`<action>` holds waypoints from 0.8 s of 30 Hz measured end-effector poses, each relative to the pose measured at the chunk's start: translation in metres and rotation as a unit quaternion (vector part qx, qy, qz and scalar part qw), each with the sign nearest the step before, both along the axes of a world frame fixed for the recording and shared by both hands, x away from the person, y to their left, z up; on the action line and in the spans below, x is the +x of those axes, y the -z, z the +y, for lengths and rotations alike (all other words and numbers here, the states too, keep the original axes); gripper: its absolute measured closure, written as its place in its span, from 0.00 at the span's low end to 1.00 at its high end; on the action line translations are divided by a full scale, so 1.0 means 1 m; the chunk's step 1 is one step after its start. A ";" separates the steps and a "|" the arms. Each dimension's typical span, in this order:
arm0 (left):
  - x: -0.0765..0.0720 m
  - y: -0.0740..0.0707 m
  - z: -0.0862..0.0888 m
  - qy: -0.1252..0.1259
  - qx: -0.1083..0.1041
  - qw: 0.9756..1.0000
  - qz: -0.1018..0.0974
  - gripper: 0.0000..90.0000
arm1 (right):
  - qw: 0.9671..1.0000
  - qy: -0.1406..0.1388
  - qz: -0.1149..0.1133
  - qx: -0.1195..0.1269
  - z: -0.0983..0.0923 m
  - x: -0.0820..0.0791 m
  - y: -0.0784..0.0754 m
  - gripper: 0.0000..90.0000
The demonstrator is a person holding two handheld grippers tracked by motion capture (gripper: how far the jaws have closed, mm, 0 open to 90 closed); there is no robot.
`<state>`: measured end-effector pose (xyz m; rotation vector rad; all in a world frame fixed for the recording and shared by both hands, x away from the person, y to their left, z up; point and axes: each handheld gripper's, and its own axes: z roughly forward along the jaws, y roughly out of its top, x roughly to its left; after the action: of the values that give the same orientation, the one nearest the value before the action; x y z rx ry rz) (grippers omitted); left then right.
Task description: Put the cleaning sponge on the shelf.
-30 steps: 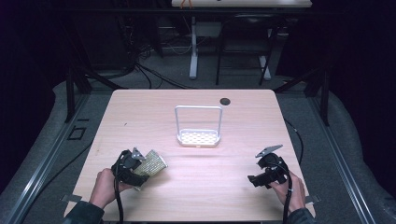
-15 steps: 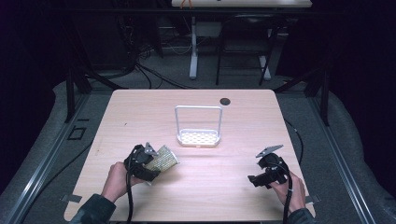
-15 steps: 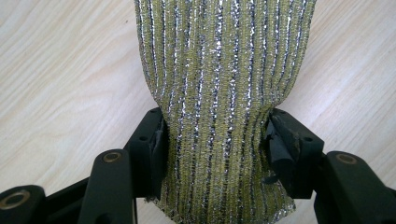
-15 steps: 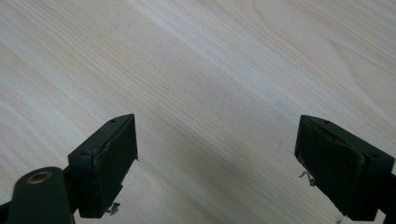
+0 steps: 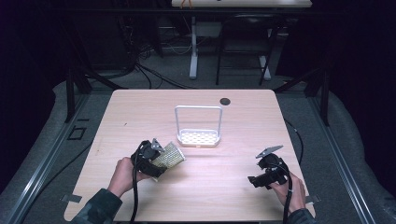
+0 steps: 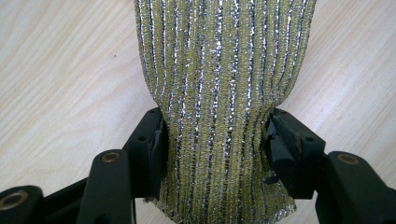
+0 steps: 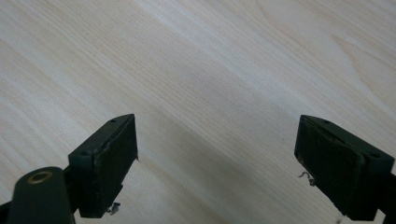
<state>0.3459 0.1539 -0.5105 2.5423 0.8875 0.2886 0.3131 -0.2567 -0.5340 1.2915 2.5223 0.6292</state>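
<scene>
Pale wood-grain tabletop (image 5: 233, 196) is carrying very little, with a dark room of cables and table legs lying beyond its far edge. Nearest the person's edge, the right tool (image 5: 261, 179) is resting low toward the near right corner, its jaws spread wide over bare wood with nothing between them, as the right gripper view is showing (image 7: 217, 154). Toward the near left, the left tool (image 5: 156, 161) is pinching a glittery gold-and-silver scouring pad (image 5: 170, 155); in the left gripper view the pad (image 6: 219, 93) is bulging out beyond the pressed-in jaws, squeezed at its waist. The pad is sitting just short of the middle of the tabletop, clear of the wood or barely above it; which, I cannot tell. Farther on, near the centre, a white wire rack (image 5: 198, 133) with a perforated tray and a tall hoop handle is standing upright, just beyond the pad. A small dark disc (image 5: 225, 101) is lying close to the far edge.

Judging by this, the carrying step is under way: the pad is being held and the rack looks like its destination. The next move is calling for lifting the pad over the tray's low rim, keeping under or beside the hoop, then loosening the jaws.
</scene>
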 end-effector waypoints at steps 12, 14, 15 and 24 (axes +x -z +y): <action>0.007 -0.006 -0.018 -0.012 -0.008 1.000 0.008 0.47 | 1.000 0.003 -0.001 0.009 -0.003 -0.001 0.000 0.14; 0.009 -0.007 -0.023 -0.014 -0.010 1.000 0.007 0.47 | 1.000 0.003 0.003 0.011 -0.004 -0.002 0.000 0.14; 0.010 -0.008 -0.026 -0.016 -0.010 1.000 0.008 0.47 | 1.000 0.004 0.002 0.011 -0.004 -0.002 0.001 0.14; 0.021 -0.007 -0.040 -0.031 -0.015 0.999 0.010 0.47 | 1.000 0.000 0.004 0.011 -0.002 -0.002 0.002 0.14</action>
<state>0.3671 0.1142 -0.5031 2.4975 0.9726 0.2659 0.3115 -0.2591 -0.5357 1.3027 2.5291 0.6539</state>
